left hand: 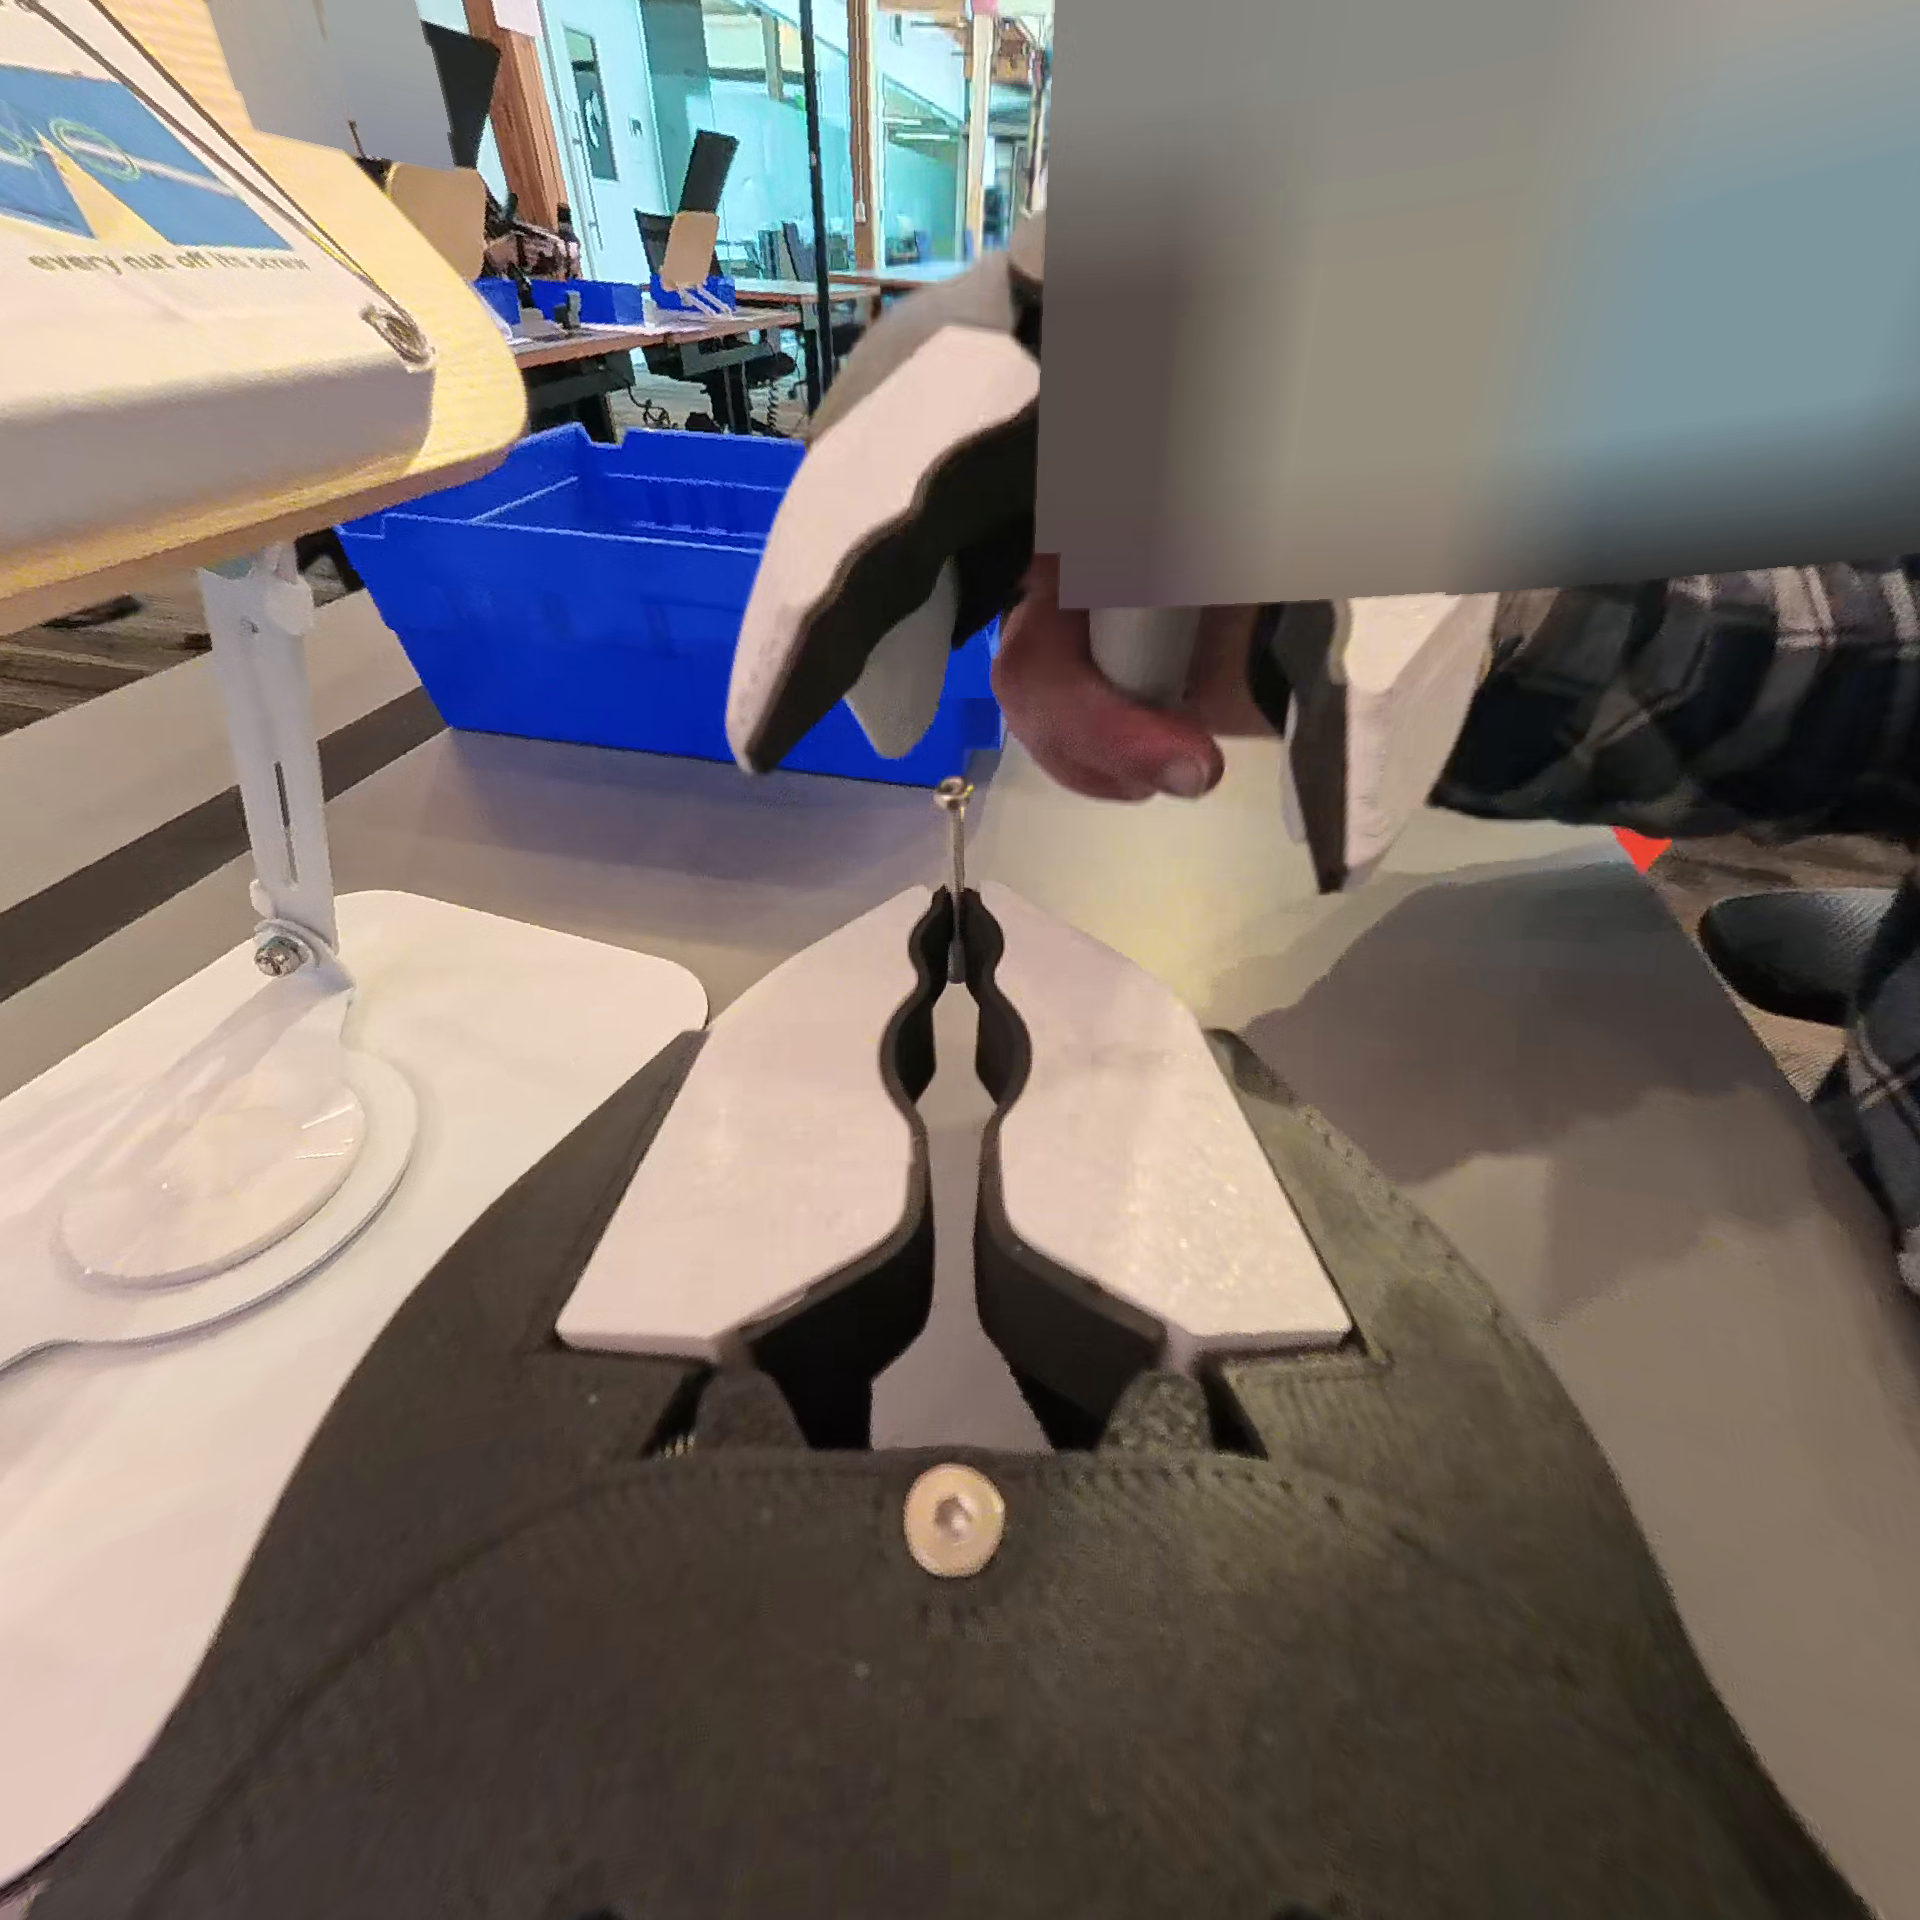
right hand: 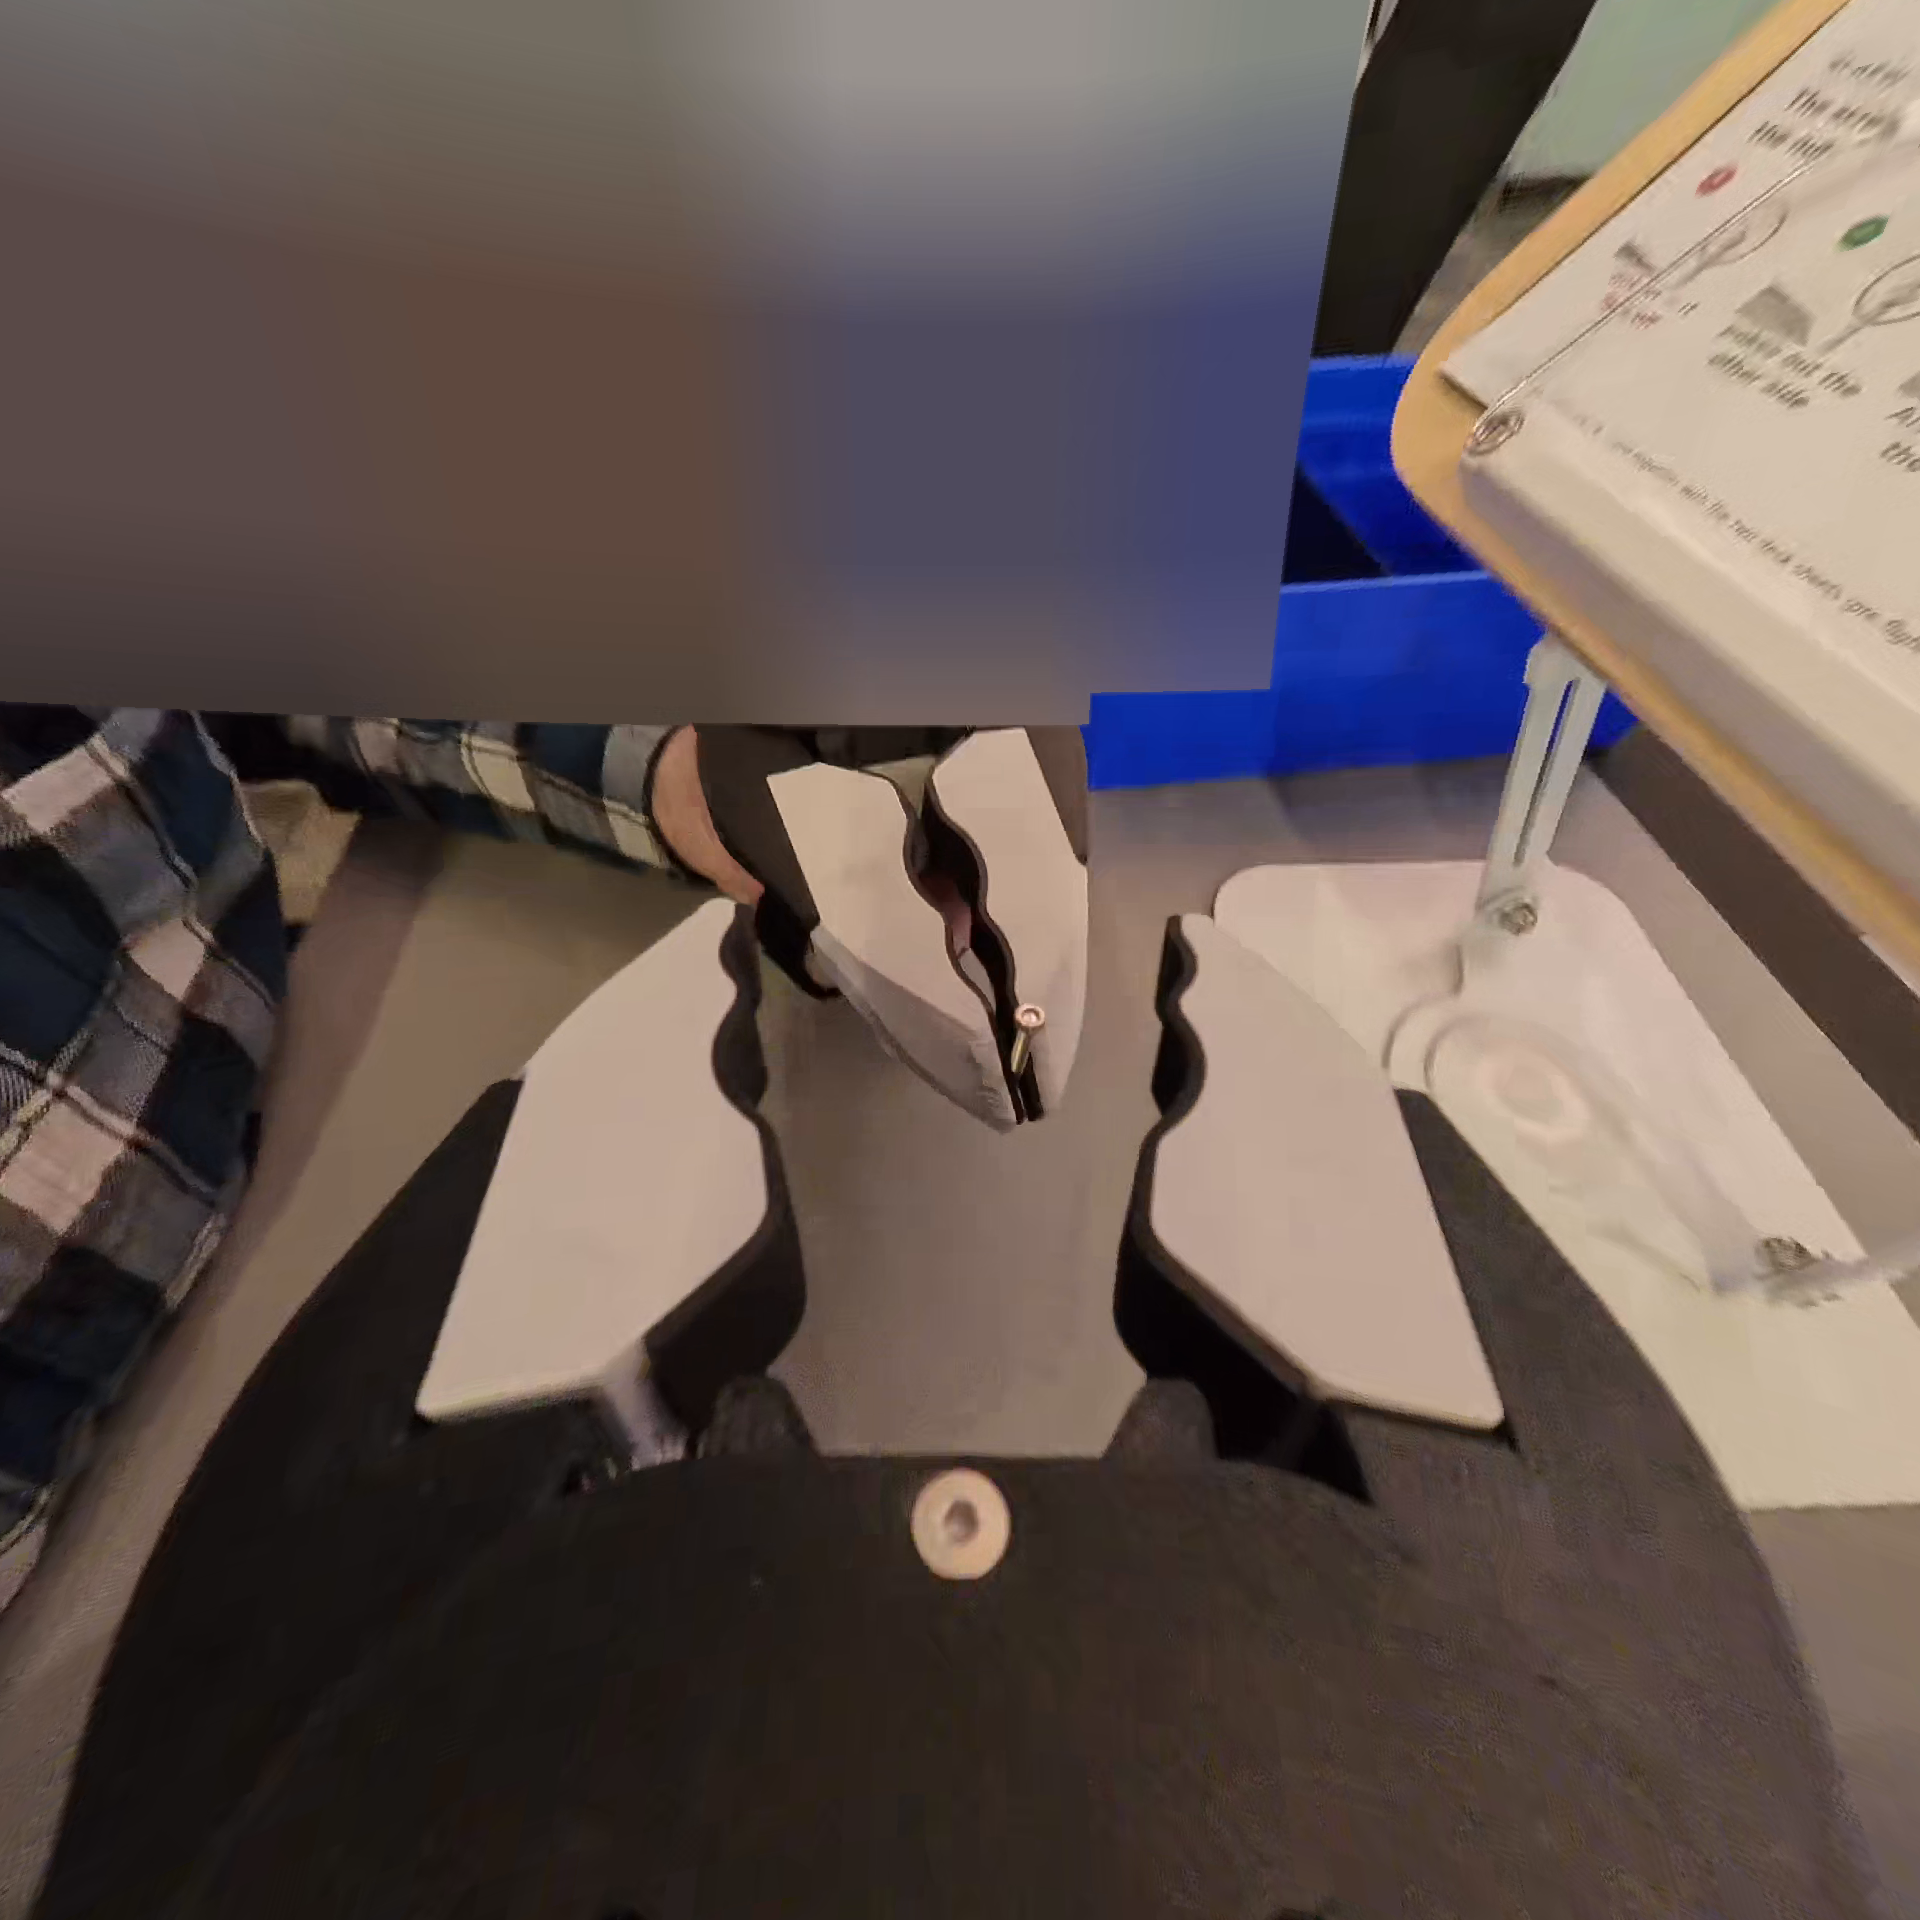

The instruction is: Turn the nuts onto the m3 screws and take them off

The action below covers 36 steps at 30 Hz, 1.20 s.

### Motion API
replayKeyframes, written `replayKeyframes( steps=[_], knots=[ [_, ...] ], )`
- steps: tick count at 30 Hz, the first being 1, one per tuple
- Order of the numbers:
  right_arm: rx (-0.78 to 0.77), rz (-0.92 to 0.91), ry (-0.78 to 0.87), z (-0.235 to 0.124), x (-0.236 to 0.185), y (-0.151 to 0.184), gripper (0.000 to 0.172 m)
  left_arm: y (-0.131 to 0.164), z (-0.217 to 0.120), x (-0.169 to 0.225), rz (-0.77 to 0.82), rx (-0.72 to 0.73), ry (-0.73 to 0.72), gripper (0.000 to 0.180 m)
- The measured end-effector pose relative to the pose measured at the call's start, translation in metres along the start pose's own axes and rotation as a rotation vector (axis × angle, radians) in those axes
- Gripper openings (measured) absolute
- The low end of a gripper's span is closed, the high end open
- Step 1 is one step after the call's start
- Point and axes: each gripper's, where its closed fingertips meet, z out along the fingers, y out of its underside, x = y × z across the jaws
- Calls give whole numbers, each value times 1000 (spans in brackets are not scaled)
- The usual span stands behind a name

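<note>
Left wrist view: left gripper [left hand: 954,902] pinches a small metal screw [left hand: 953,831] by its shank tip, head free, above the grey table [left hand: 582,821] near the blue bin [left hand: 582,613]; right wrist view: right gripper [right hand: 951,971] wide open, empty, facing it; the screw looks light, stiff, slippery, best gripped on the shank.

The left tool [left hand: 956,899] has its two fingers closed together at the tips, pinching a thin screw [left hand: 954,836] that stands upright. The right tool [right hand: 956,940] has its fingers wide apart, bare, held by a hand [left hand: 1101,717] in a plaid sleeve.
</note>
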Motion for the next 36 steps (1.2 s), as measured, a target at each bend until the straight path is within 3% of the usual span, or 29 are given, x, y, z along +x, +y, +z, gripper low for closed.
replayKeyframes(
  steps=[1,36],
  knots=[
    [19,16,-13,1,-1,1,75,-2,0,0,-9,9,2,2],
    [114,24,-31,0,-11,7,76,-4,-3,-5,-21,20,-4,2]
  ],
)
